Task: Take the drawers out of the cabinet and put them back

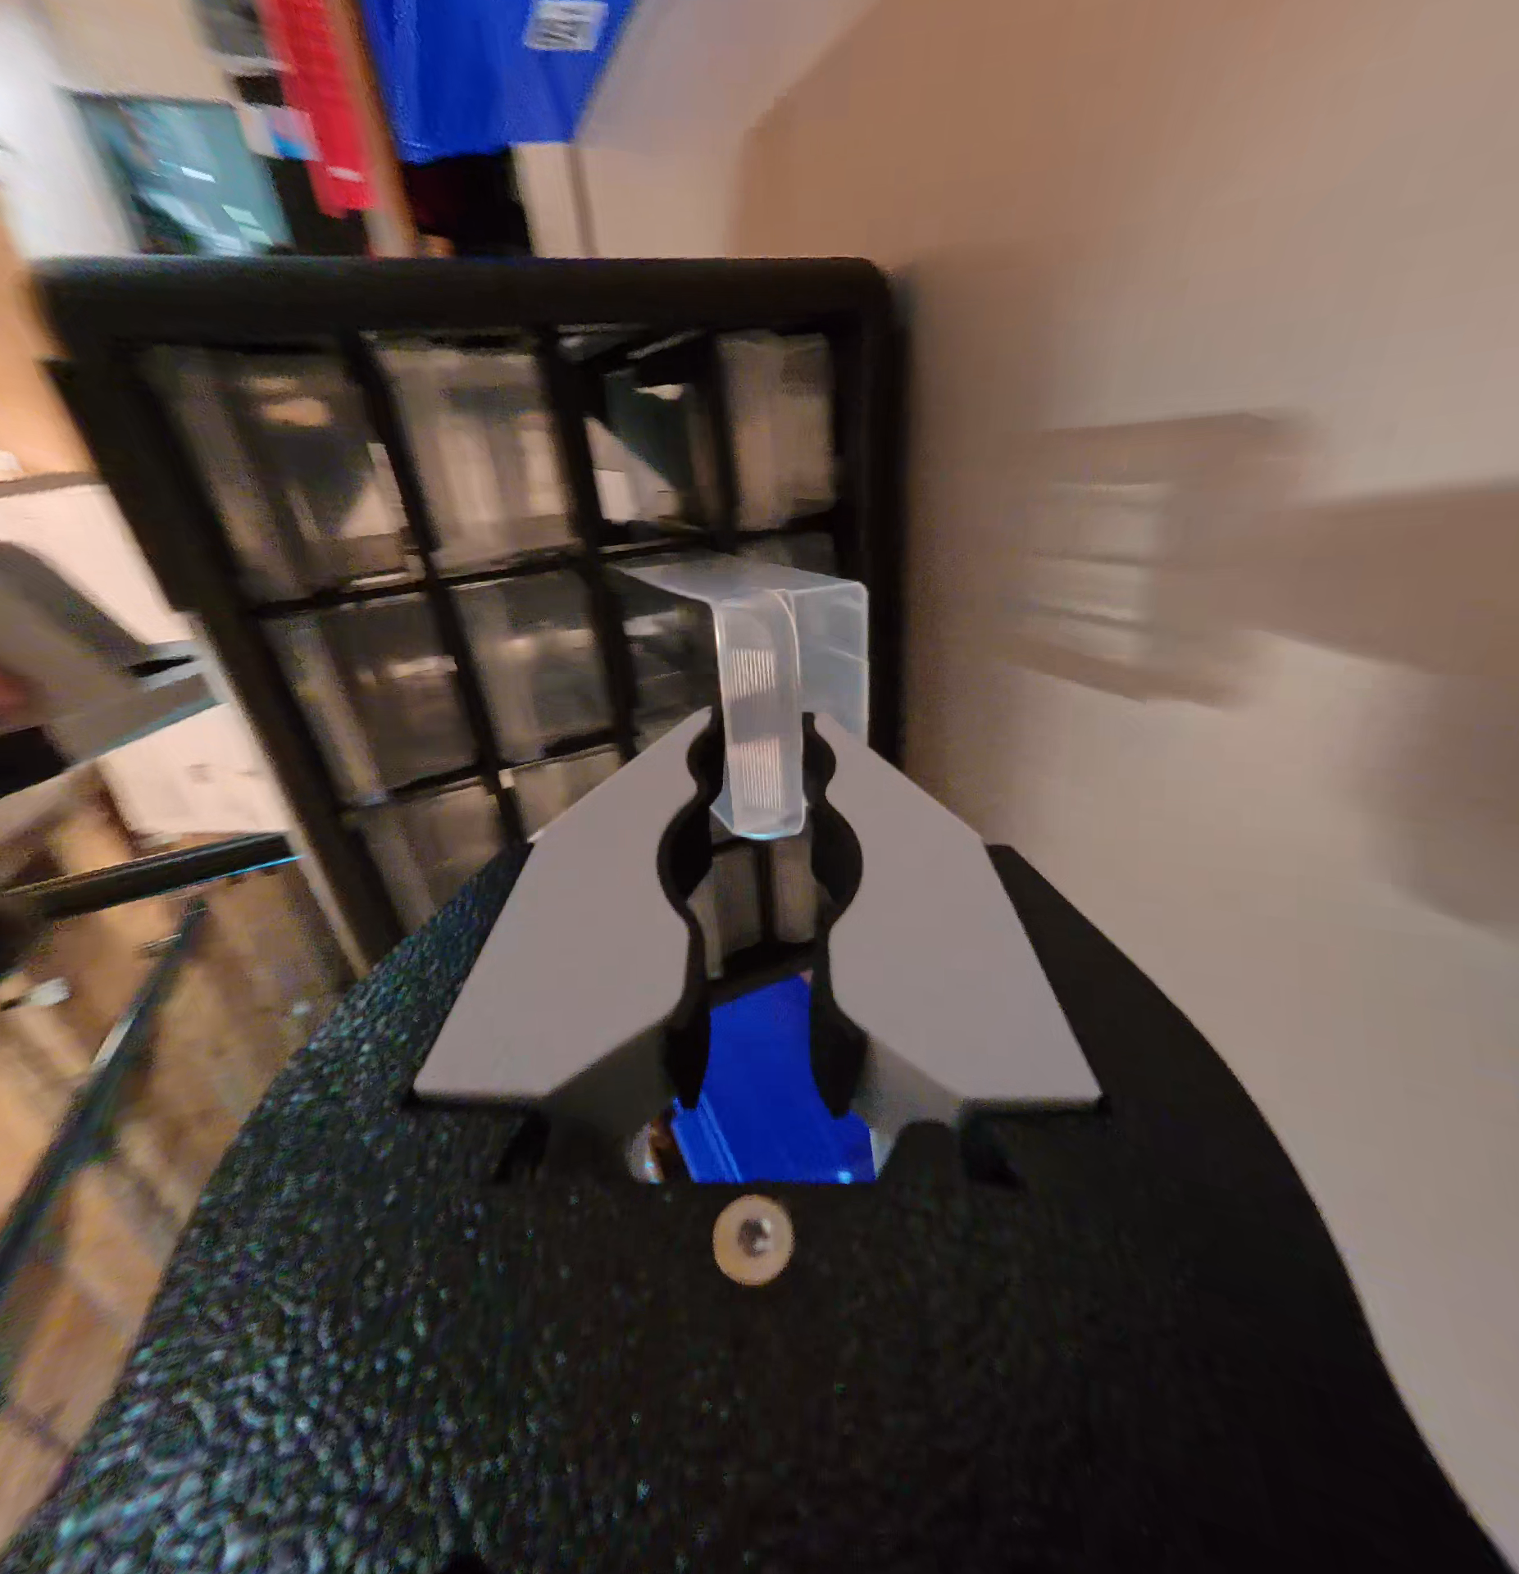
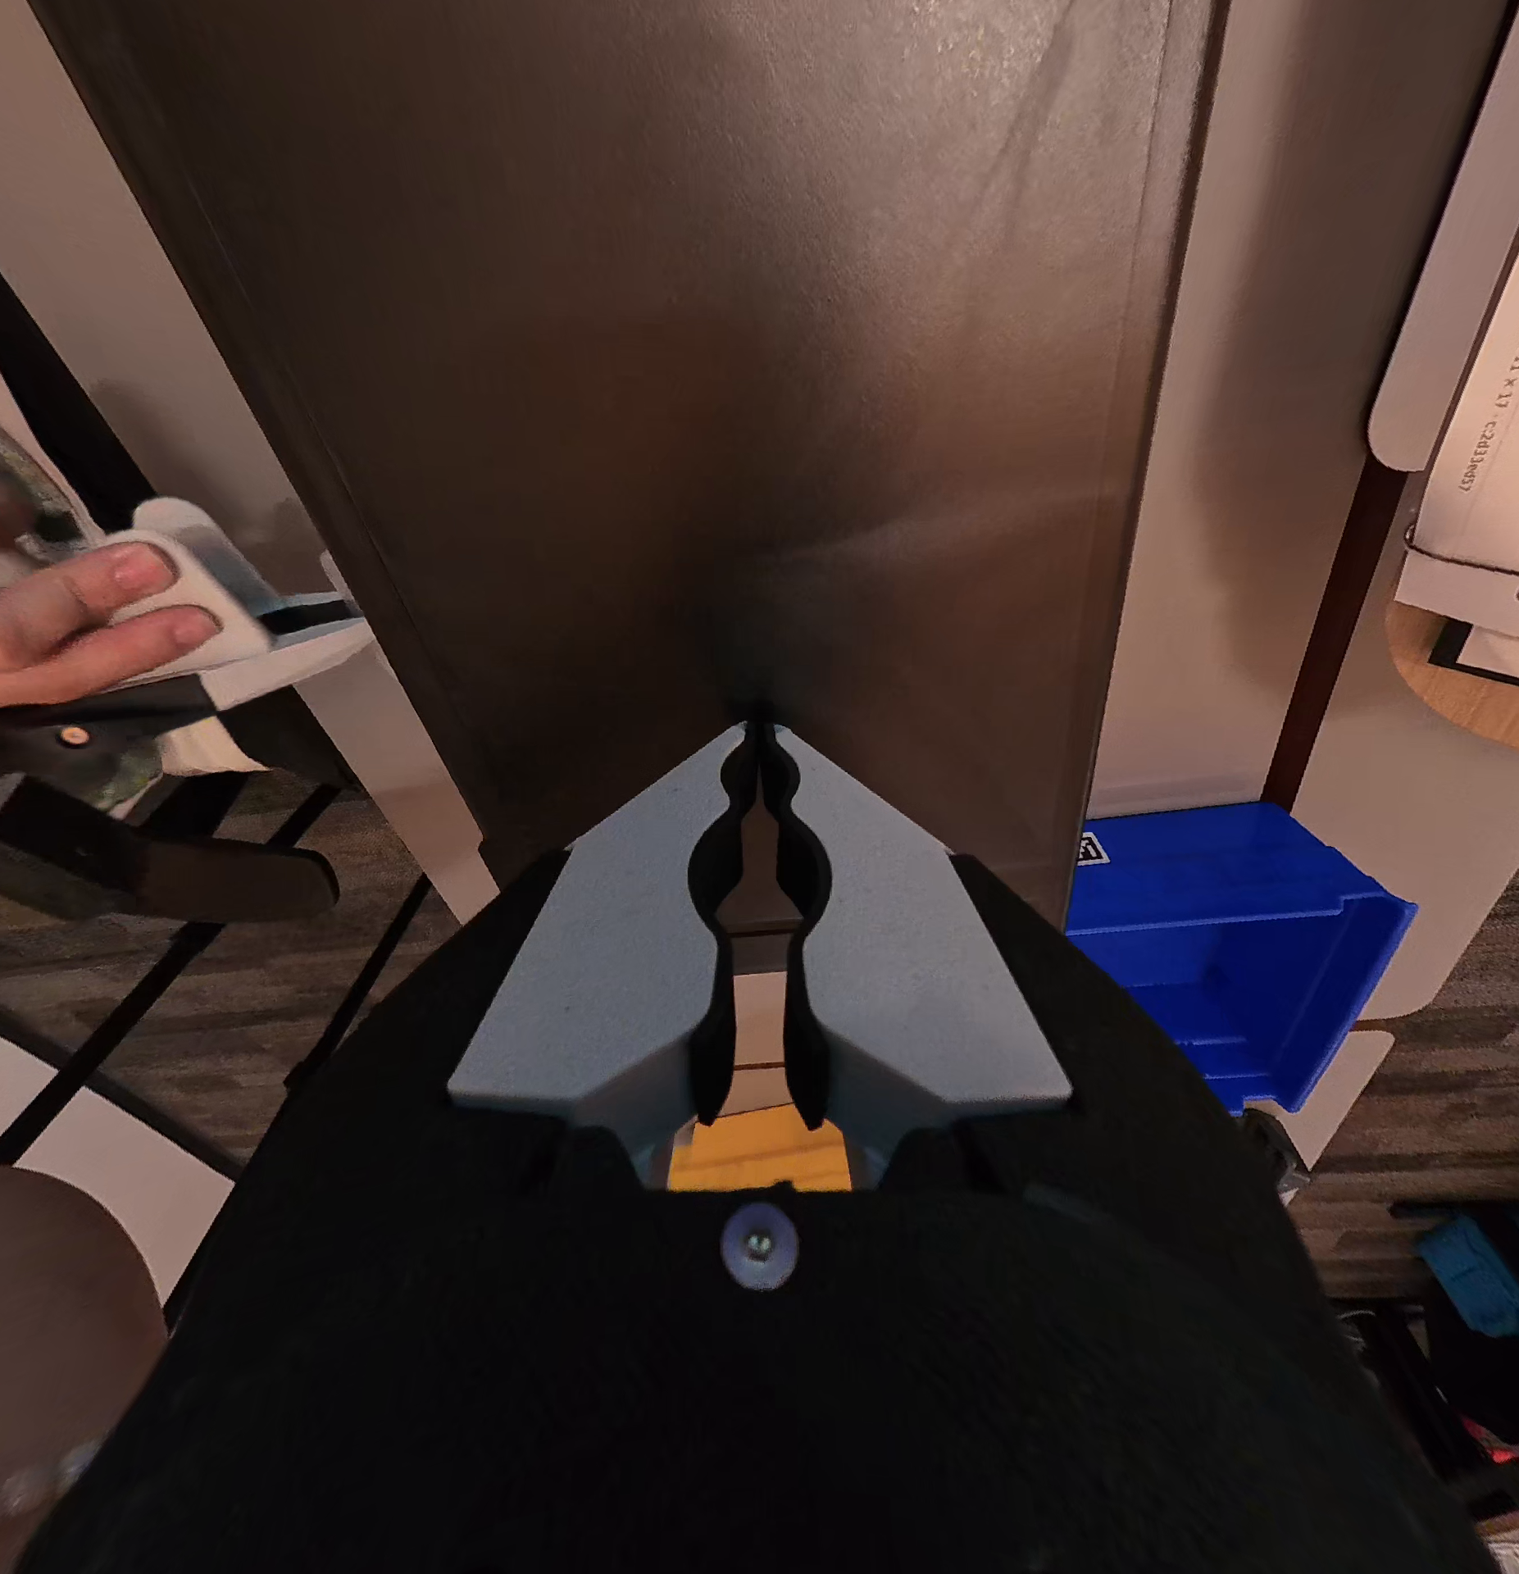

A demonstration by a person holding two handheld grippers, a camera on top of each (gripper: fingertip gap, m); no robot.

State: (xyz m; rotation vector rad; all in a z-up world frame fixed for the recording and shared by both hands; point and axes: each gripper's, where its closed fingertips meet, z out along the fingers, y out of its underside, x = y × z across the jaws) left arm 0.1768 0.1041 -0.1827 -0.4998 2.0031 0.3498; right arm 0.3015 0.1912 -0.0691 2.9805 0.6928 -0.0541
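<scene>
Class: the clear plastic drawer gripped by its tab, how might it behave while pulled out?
The clear drawer looks thin-walled, so probably light. The left hand-held gripper pinches only its ribbed tab, so it may pivot or slip. Contents can't be seen.

Ahead of my left jaws the cabinet (image 1: 483, 528) blocks the way, its slots filled except one top-row gap; a wall (image 1: 1164, 766) crowds the right. My right jaws press a dark panel (image 2: 739, 383); a blue bin (image 2: 1233, 945) sits lower right.
</scene>
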